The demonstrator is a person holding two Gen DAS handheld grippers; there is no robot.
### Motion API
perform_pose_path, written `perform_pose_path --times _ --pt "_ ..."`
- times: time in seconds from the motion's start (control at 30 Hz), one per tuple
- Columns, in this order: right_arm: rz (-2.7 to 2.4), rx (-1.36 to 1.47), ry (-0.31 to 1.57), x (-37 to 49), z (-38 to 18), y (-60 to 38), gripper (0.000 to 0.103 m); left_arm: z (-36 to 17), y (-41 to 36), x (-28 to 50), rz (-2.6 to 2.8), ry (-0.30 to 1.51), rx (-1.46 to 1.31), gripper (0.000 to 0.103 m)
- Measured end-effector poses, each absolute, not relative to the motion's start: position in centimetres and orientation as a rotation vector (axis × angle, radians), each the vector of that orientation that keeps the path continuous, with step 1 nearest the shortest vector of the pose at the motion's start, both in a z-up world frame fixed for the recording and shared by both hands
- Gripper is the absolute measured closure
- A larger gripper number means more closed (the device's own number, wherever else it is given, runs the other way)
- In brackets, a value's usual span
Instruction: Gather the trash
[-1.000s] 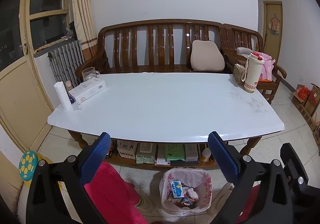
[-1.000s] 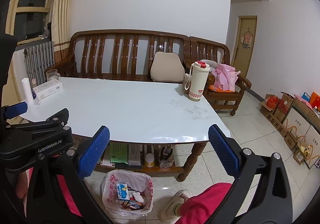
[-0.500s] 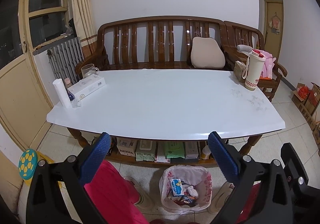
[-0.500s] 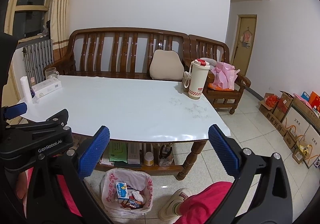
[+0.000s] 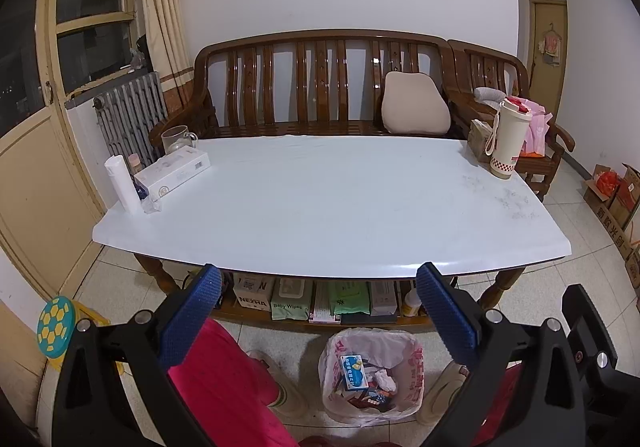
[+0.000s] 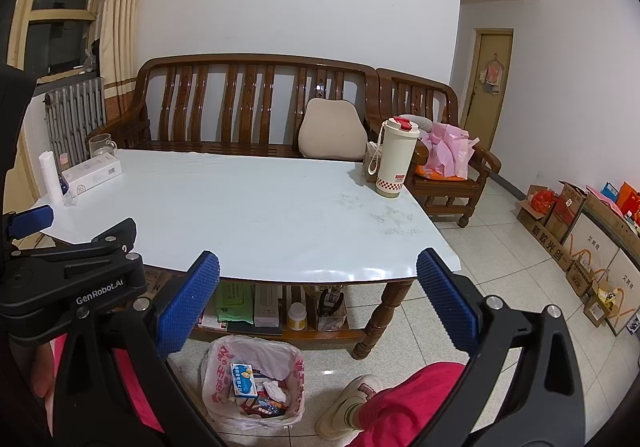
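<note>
Left gripper [image 5: 318, 321] and right gripper [image 6: 318, 309], both spread and empty, hung above the lined trash bin [image 5: 406, 399], the white surface [image 5: 320, 203] showing no loose scraps.

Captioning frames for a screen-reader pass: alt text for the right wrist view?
Open right tool held empty over a lined trash bin holding wrappers and a small blue box, on the tile floor before a white-topped coffee table. The table holds a cream thermos at its right and a white box at its left; a wooden bench stands behind.
</note>
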State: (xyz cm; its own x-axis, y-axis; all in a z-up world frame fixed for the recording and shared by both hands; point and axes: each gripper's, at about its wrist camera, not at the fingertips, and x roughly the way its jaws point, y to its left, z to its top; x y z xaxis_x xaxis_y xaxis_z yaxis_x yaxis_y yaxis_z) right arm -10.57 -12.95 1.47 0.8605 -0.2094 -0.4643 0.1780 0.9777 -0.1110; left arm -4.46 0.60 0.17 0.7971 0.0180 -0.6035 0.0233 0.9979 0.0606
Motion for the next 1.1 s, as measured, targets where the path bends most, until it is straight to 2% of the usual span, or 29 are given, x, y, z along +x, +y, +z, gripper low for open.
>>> perform_pose_path --times 1.1 --pt "-0.197 -0.058 0.499 -10.47 1.55 -13.37 0.006 0.23 0.50 -4.69 0.012 0.630 0.072 0.008"
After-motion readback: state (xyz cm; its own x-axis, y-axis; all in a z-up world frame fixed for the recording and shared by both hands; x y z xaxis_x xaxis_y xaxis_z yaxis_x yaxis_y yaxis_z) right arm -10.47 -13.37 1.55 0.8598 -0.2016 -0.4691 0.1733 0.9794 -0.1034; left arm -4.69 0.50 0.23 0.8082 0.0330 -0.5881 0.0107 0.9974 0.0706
